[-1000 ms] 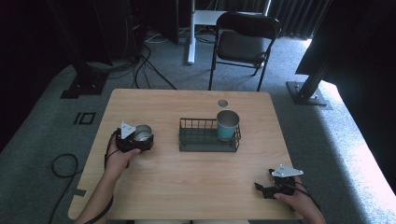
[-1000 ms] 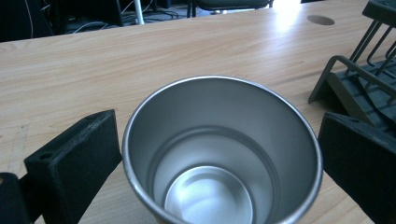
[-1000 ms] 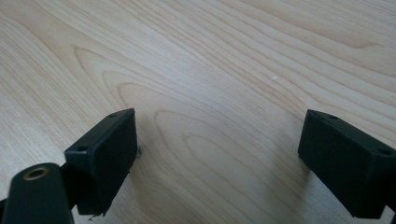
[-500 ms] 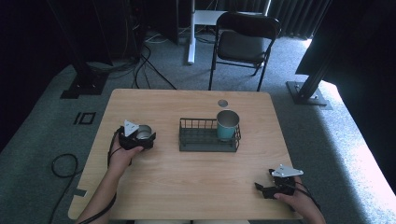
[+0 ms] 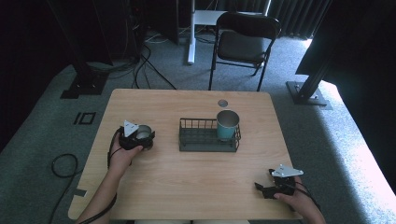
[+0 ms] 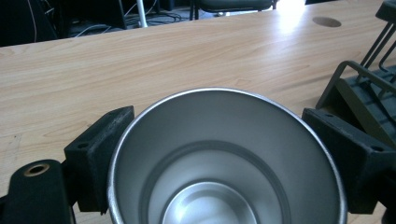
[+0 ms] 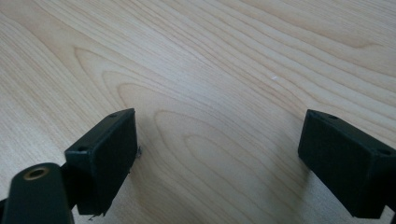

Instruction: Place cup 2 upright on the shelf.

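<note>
High view: your left gripper (image 5: 145, 136) pinches a steel cup (image 5: 144, 133) on the table (image 5: 196, 182), left of the rack (image 5: 201, 140), which holds a teal cup (image 5: 227, 125); your right gripper (image 5: 262, 190) rests near the front right edge

Left gripper view: both jaws press the steel cup's (image 6: 226, 158) rim

Right gripper view: jaws spread over bare wood (image 7: 210, 70)

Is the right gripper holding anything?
No, the right gripper has its jaws spread apart over bare wooden table, with nothing between them.
</note>
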{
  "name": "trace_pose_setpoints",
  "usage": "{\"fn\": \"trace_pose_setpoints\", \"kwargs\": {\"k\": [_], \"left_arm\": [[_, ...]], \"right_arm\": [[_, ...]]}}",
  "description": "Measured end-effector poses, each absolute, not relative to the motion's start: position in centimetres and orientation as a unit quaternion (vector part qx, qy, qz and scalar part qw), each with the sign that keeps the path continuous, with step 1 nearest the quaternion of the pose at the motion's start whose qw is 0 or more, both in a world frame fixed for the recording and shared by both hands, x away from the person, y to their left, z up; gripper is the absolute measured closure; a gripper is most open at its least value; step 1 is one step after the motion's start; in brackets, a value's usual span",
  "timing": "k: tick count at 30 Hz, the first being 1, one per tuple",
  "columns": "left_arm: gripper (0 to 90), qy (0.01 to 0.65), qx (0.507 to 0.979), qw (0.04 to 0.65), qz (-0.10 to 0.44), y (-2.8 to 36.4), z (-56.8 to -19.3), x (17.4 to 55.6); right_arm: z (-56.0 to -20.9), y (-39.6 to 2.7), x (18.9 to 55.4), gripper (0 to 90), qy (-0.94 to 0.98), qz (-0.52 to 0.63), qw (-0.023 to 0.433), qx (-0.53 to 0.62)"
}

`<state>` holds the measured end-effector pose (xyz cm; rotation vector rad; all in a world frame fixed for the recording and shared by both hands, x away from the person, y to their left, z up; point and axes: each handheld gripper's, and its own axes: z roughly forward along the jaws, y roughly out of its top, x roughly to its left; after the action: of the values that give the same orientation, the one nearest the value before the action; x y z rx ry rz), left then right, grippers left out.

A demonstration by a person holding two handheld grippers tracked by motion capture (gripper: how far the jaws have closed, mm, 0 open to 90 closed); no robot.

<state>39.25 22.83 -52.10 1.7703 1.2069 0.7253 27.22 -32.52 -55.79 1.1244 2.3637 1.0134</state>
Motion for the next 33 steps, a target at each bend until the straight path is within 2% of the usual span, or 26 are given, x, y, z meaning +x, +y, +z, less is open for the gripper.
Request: {"fn": "trace_pose_setpoints", "kwargs": {"k": [15,33], "left_arm": [[14.0,0.472,0.707,0.438,0.293,22.7,-49.4,38.9],[14.0,0.439,0.709,0.473,0.283,19.9,-44.3,38.9]], "right_arm": [[-55.8,-32.5,27.2,11.4,0.83,0.356,0.167,0.395],[-55.8,-32.5,27.2,11.4,0.83,0.356,0.167,0.395]]}}
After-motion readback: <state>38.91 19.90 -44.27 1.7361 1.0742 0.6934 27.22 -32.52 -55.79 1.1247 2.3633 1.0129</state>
